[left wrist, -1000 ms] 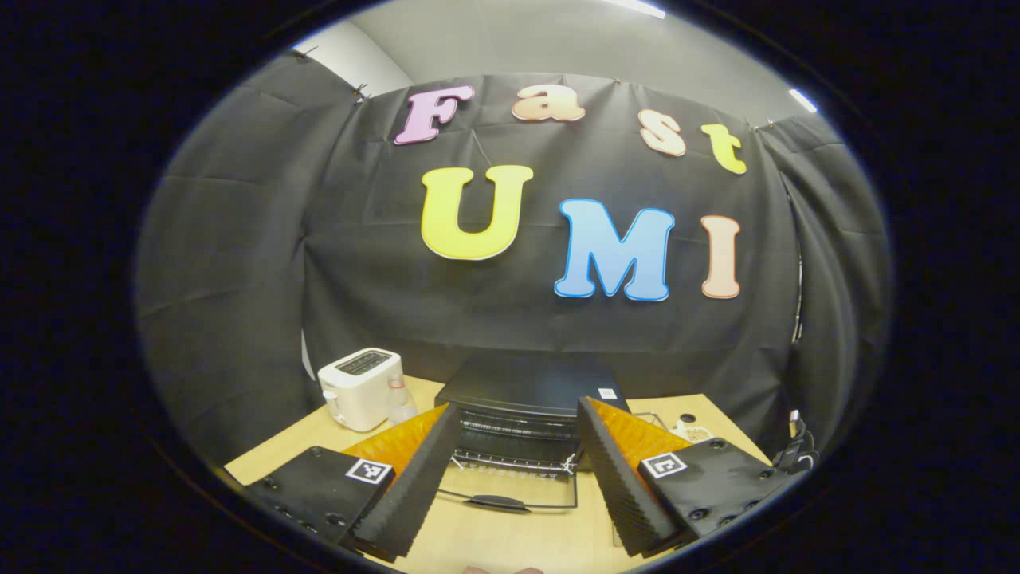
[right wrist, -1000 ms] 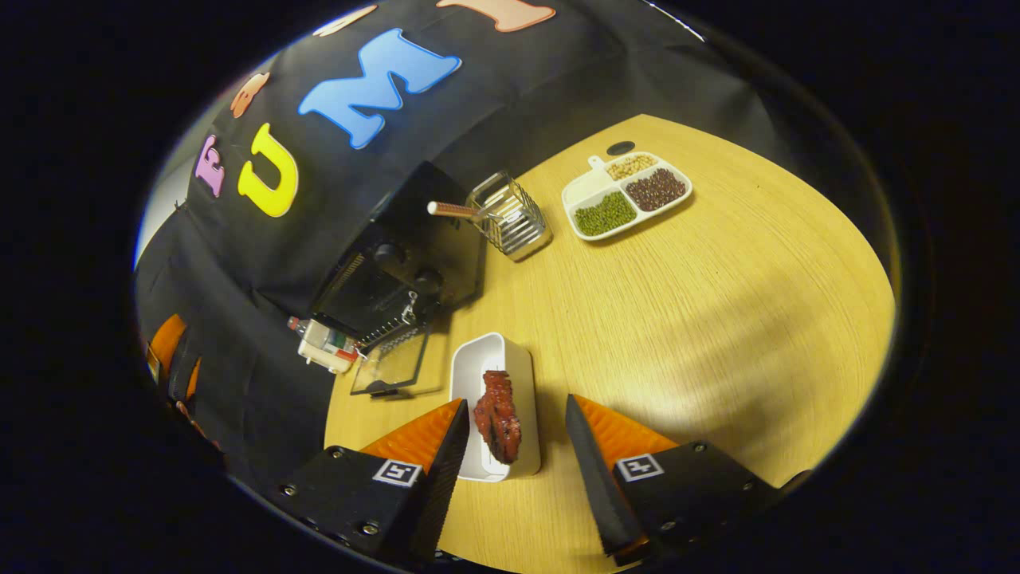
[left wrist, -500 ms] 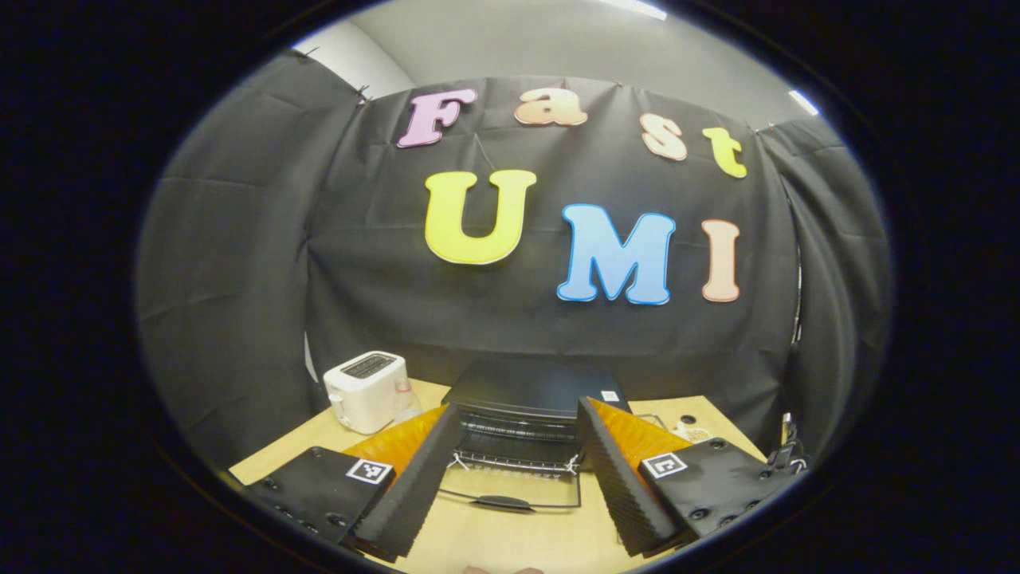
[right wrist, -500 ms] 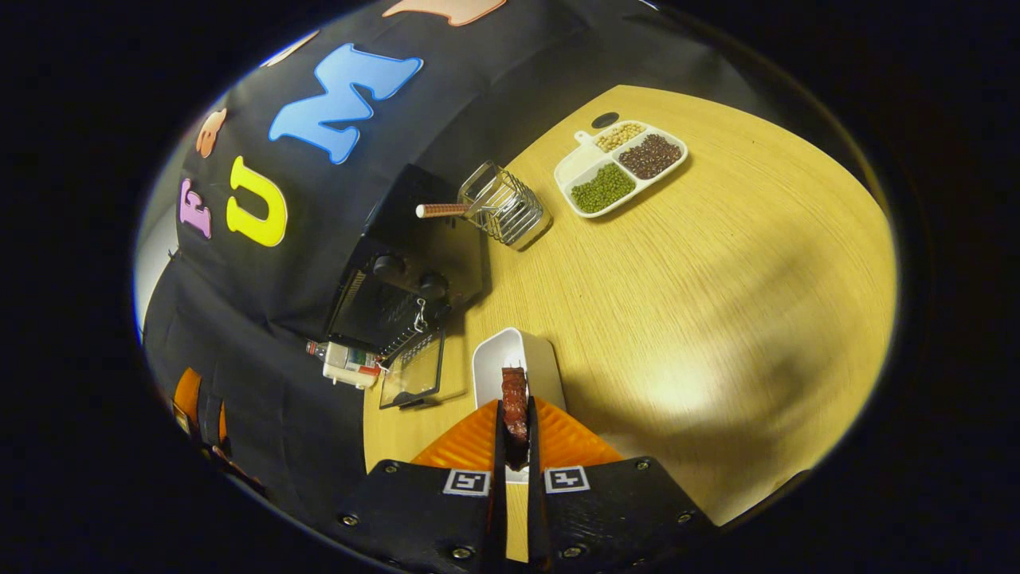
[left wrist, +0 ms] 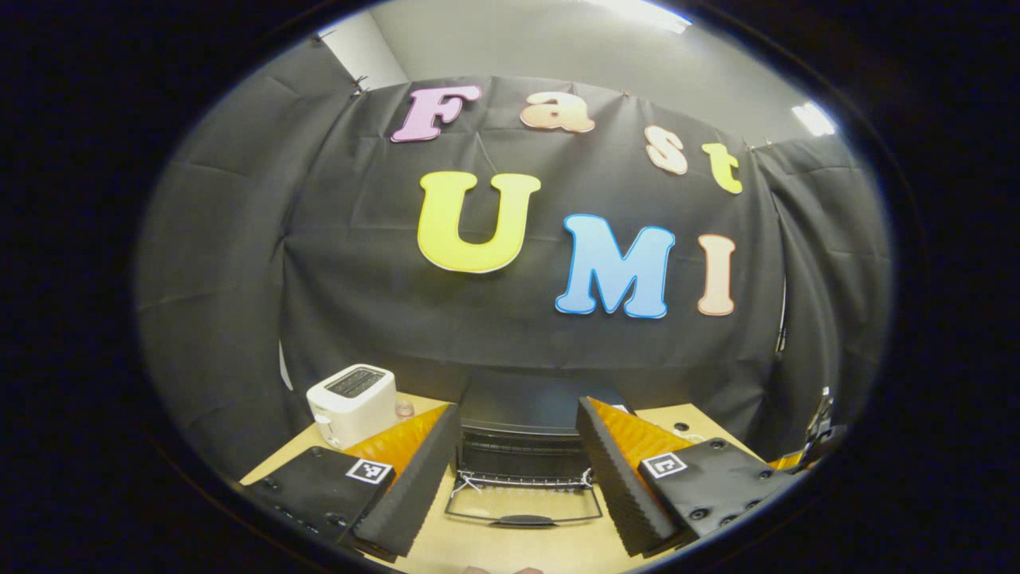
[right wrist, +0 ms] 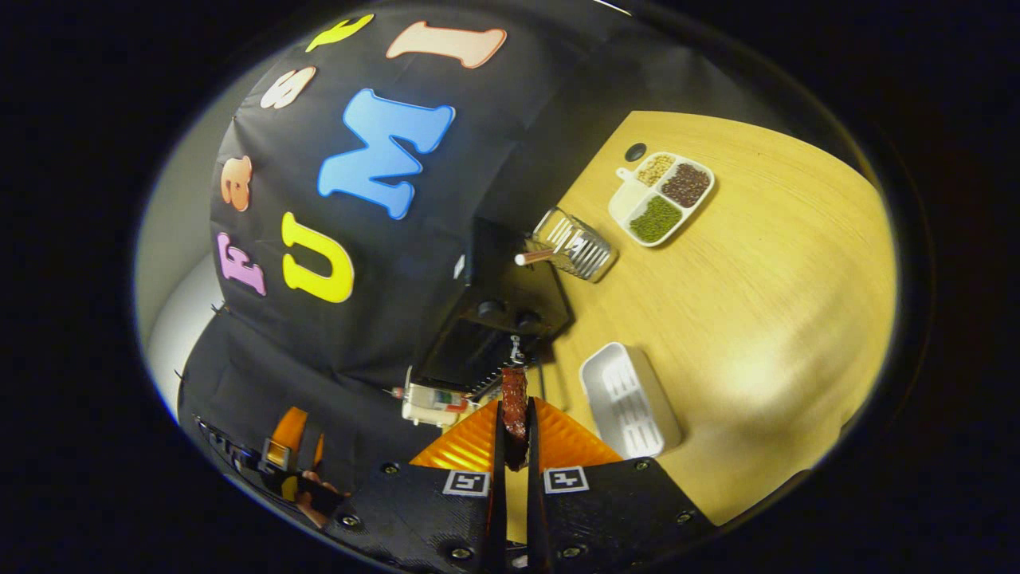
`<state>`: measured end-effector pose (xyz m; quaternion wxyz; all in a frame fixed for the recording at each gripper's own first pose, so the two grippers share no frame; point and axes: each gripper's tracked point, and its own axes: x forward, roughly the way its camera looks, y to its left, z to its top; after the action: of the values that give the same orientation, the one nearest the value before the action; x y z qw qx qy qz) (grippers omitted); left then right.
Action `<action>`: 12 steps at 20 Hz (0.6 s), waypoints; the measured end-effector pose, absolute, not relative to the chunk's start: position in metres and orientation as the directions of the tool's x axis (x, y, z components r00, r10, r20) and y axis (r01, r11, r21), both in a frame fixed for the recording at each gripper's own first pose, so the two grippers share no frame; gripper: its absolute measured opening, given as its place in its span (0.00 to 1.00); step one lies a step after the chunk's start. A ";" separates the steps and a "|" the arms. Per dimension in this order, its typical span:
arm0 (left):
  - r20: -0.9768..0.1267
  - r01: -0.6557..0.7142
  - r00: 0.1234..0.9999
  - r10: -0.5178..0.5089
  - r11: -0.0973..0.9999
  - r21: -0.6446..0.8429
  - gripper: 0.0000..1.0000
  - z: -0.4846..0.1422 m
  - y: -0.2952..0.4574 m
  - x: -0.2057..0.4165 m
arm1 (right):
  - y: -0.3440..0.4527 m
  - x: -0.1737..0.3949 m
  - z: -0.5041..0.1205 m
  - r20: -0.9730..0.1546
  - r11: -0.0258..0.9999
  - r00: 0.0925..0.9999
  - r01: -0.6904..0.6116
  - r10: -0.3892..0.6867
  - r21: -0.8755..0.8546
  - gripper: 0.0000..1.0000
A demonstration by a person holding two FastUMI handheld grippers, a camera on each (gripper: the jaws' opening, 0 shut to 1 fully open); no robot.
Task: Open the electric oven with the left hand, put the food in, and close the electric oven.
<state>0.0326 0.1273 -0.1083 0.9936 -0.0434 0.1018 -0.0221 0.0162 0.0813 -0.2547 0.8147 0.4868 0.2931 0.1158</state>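
Wooden table (right wrist: 741, 303), black cloth wall (left wrist: 382, 319).

The oven (left wrist: 530, 414) is a black box standing on the wooden table against the booth's cloth wall, its glass door (left wrist: 522, 504) swung fully down and lying flat in front of the open cavity, with two knobs on its front panel in the right gripper view. The food (right wrist: 515, 414), a dark red strip of meat, stands on edge, lifted above the table just before the oven's open mouth.
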 end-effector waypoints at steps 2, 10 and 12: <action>-0.199 0.046 0.978 -0.066 0.994 -0.099 1.00 -0.109 0.141 0.040 | 0.103 0.025 -0.238 -0.318 0.467 0.814 0.065 0.487 0.882 0.11; -0.178 0.048 0.982 -0.061 0.996 -0.080 1.00 -0.105 0.208 0.054 | 0.186 0.093 -0.232 -0.275 0.415 0.794 0.032 0.542 0.909 0.10; -0.187 0.034 0.981 -0.050 0.996 -0.084 1.00 -0.108 0.225 0.052 | 0.207 0.111 -0.243 -0.294 0.423 0.785 0.045 0.545 0.905 0.10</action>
<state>0.0524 0.2249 -0.1078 0.9945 -0.0403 0.0947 -0.0211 0.1113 0.2068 -0.2427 0.7931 0.5133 0.2875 0.1576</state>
